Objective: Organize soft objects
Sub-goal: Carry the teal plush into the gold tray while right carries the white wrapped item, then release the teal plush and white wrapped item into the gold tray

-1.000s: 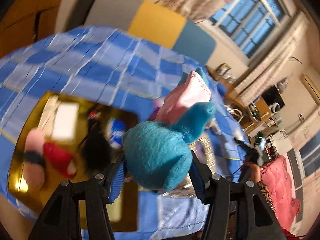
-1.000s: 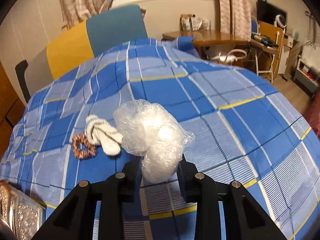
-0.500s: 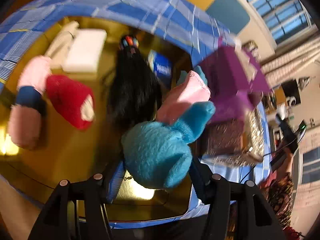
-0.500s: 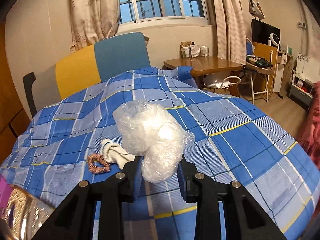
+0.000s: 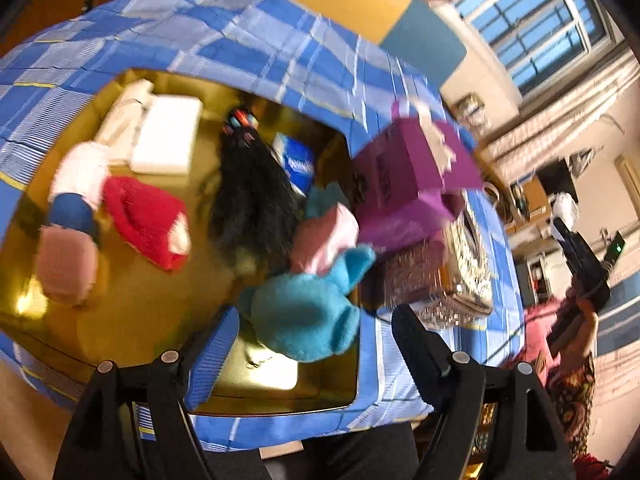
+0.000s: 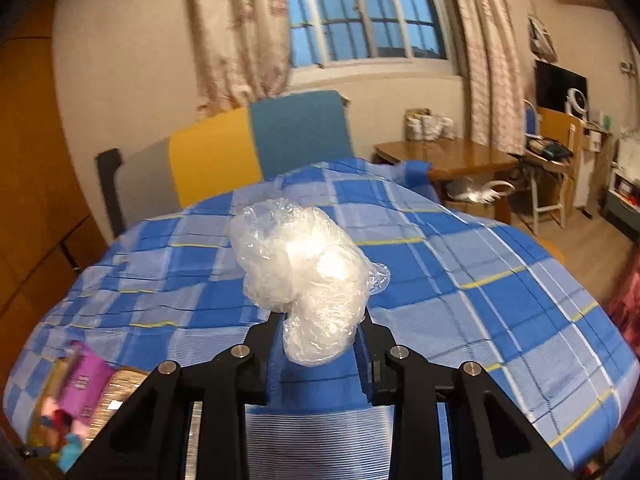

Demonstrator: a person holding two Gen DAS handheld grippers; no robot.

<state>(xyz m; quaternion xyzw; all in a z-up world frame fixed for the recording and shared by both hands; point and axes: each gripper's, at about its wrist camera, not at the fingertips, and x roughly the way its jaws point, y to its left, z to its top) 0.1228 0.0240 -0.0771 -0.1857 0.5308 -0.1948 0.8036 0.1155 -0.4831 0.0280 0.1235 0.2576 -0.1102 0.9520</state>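
Opening left tongs point(image 5: 316, 340), plush point(image 5: 308, 320) between.

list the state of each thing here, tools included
left tool: jaws opening, clear of the toy
blue plush toy: released, over the gold tray
gold tray: holds several soft items
right tool: shut on the bag
clear plastic bag: crumpled, held above the bed
purple box: lid open
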